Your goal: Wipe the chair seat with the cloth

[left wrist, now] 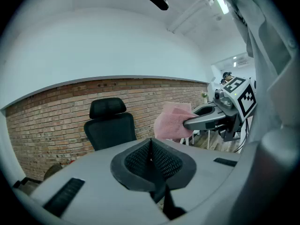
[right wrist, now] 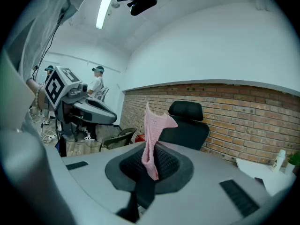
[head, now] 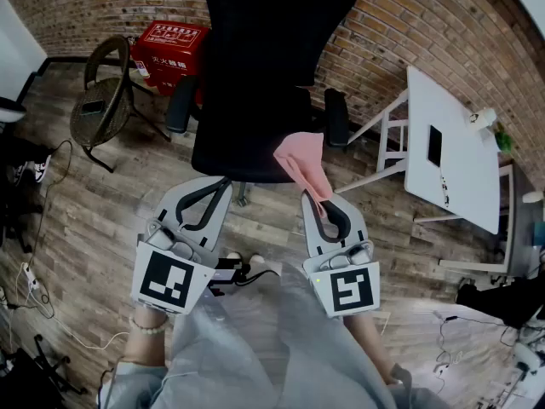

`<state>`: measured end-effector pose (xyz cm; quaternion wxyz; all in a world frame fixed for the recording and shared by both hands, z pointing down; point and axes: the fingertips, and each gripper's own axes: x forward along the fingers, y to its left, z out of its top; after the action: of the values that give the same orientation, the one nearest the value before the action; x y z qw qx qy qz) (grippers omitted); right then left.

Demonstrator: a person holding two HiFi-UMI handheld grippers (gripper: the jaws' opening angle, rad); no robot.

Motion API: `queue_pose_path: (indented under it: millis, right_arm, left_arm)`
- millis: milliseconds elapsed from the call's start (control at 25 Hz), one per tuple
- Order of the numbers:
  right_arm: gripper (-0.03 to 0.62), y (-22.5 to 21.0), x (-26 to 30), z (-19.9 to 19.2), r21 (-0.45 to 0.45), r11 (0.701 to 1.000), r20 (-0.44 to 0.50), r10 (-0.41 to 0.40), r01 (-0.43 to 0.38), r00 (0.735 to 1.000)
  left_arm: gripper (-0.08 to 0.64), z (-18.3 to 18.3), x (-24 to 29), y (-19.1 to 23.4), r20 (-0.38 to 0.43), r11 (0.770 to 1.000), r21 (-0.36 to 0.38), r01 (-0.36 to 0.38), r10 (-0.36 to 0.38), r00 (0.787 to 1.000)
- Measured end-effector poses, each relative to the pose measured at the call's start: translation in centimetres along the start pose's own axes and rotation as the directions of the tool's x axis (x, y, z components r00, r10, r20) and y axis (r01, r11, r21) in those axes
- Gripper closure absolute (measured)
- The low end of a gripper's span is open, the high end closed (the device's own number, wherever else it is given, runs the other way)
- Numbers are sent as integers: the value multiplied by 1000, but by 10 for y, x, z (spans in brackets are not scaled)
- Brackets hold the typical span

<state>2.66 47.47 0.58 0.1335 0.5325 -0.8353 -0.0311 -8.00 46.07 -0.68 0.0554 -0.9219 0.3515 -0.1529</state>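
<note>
Right gripper view: right gripper (right wrist: pixel 149 162) jaws pinched on pink cloth (right wrist: pixel 153 125), held by a narrow bunched fold, most of it sticking up free. Left gripper view: left gripper (left wrist: pixel 151 159) jaws together, nothing between them. Head view: cloth sits over the front corner of the black chair seat (head: pixel 234 139), just beside the armrest (head: pixel 336 119) on that side; contact with seat unclear. Left gripper near seat front edge, apparently not touching the chair. Risks, judged: thin grip may let cloth pull out when dragged across seat; free flap may snag armrest; unsteadied chair may swivel away under pressure.
</note>
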Motion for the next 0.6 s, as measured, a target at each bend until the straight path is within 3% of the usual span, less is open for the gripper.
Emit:
queue_pose_path:
  millis: [600]
  right_arm:
    - [540,7,3,0,-13,1000,-6,2,-2,1000]
  left_arm:
    - [541,-4,-4,1,0,1000,6,12,-12,1000]
